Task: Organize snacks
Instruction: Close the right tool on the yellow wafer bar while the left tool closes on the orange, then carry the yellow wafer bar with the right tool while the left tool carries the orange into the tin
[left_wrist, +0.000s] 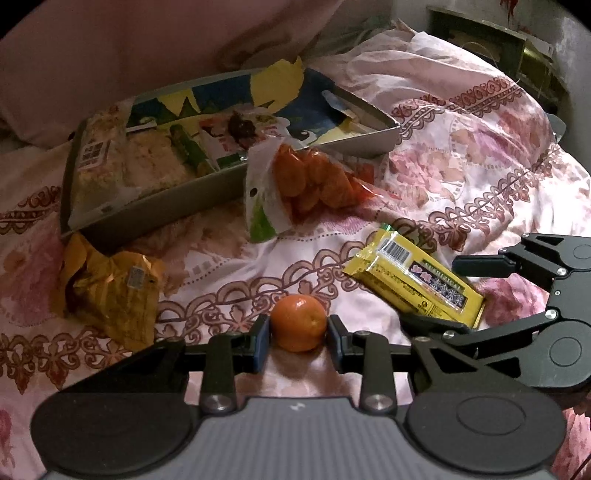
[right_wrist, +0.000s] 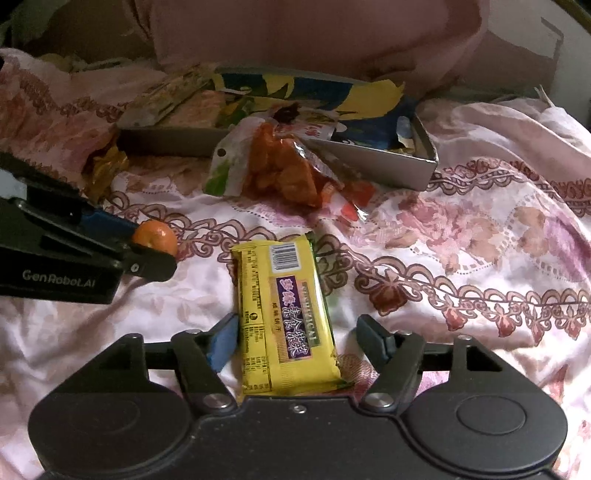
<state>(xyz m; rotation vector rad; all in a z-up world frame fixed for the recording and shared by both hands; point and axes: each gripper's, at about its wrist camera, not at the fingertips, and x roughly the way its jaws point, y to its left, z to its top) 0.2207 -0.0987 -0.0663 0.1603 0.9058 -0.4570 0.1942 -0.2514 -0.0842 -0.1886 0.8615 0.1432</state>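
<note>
A small orange sits between the blue pads of my left gripper, which is shut on it just above the floral sheet. From the right wrist view the same orange shows at the left gripper's tips. A yellow snack packet with a barcode lies flat on the sheet between the fingers of my right gripper. That gripper is open, with a clear gap on the packet's right side. In the left wrist view the packet lies to the right, with the right gripper's black fingers around it.
A grey metal tin at the back holds several packets. A clear bag of orange snacks leans against the tin's front wall. A crumpled golden wrapper lies left of the orange. Pink floral bedding covers everything, bunched up at the far right.
</note>
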